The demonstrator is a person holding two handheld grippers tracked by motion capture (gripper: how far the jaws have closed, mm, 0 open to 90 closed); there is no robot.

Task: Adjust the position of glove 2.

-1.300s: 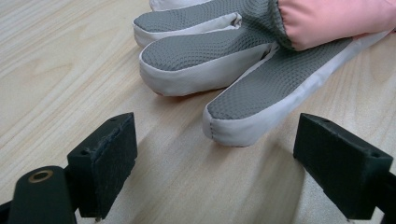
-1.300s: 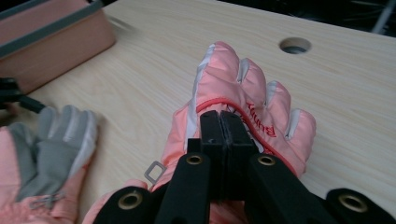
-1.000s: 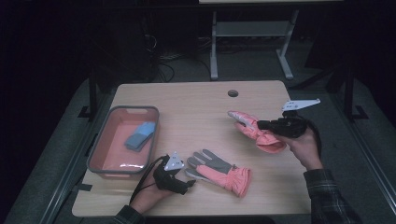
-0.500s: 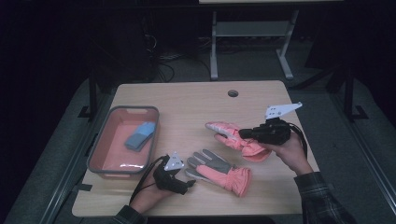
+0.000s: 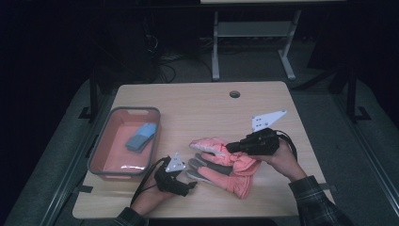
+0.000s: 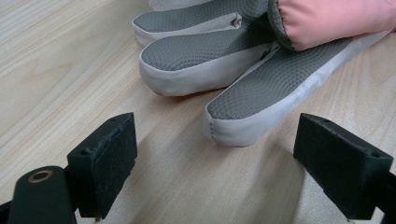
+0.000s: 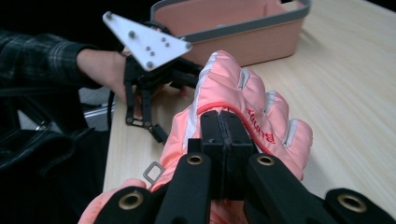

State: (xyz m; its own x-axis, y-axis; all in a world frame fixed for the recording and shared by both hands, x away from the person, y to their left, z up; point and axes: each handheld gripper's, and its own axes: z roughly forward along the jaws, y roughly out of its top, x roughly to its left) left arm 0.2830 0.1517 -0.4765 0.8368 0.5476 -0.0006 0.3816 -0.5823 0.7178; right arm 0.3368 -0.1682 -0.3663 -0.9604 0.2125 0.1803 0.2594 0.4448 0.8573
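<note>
carried glove [image 5: 214, 145]: pink ski glove pinched in your right gripper [image 7: 227, 154], hanging over the second glove [image 5: 221, 176] lying palm-up on the table [image 5: 197, 106].
risk of dropping: the pinch takes just a fold of fabric, so you could lose it with a quick swing.
risk of misalignment: set it down skewed and the pair won't stack.
right gripper: jaws closed tight on the glove's back.
left gripper [image 6: 217, 158]: jaws spread wide, holding nothing, just short of the lower glove's grey fingertips [image 6: 243, 126].
</note>
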